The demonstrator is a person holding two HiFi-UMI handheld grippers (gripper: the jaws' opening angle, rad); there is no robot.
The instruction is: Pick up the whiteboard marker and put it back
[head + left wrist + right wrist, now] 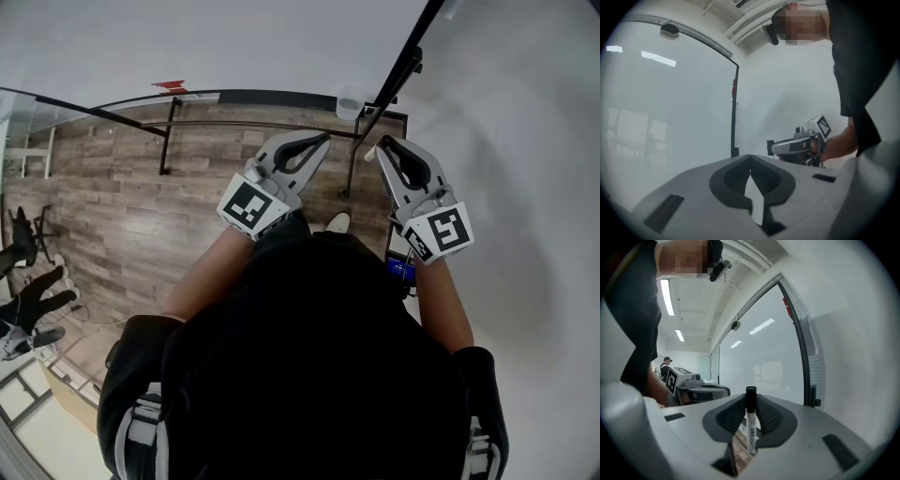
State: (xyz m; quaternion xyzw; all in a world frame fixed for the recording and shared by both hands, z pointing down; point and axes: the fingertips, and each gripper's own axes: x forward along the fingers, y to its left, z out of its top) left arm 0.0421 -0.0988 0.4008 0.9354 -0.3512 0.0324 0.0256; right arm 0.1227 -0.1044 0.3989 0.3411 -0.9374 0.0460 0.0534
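Here, the whiteboard marker (750, 423) is clamped upright, cap uppermost, between the jaws of the right gripper (382, 145) facing the black-framed board (764, 352), while the left gripper (750, 158), also facing that board, is seen with jaws pressed together, empty.

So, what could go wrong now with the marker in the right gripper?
1. The right gripper pinches the marker only at its jaw tips, near its top end; the long body below might swing or slip out.
2. The black frame post stands close ahead; the marker could knock against it.
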